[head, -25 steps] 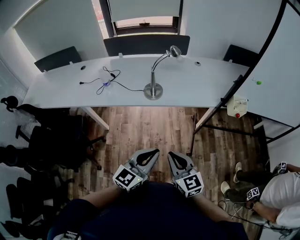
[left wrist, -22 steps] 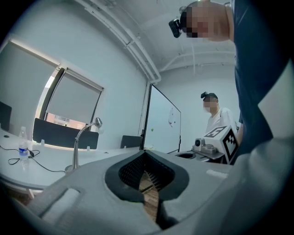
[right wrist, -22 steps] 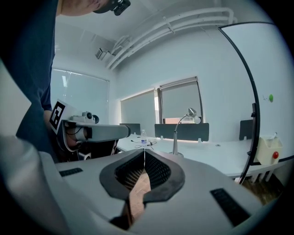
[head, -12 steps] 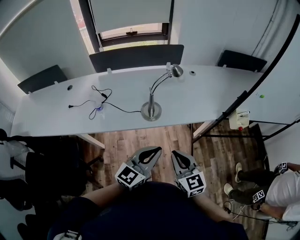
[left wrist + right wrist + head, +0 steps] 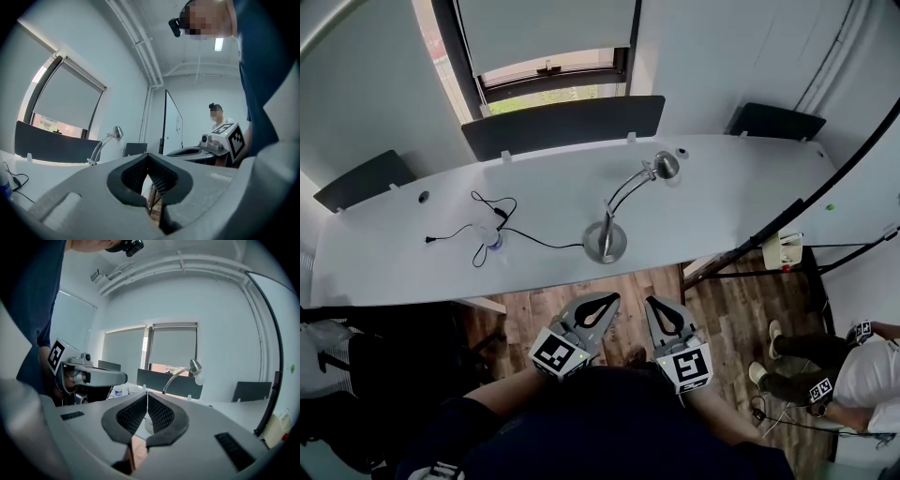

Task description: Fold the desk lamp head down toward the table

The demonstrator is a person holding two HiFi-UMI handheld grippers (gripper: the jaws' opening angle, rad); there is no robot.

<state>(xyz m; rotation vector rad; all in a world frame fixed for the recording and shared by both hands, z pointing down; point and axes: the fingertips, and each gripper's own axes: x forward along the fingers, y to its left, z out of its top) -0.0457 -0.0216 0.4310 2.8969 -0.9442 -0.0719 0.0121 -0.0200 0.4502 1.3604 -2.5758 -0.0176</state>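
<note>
- White table (image 5: 741,187) — desk lamp (image 5: 607,239) near its front edge, head raised.
- Wood floor (image 5: 534,314) open below that edge.
- Left gripper (image 5: 602,300), right gripper (image 5: 661,307) — jaws together, empty, side by side.

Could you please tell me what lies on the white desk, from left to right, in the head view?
black cable → desk lamp base → desk lamp head
</note>
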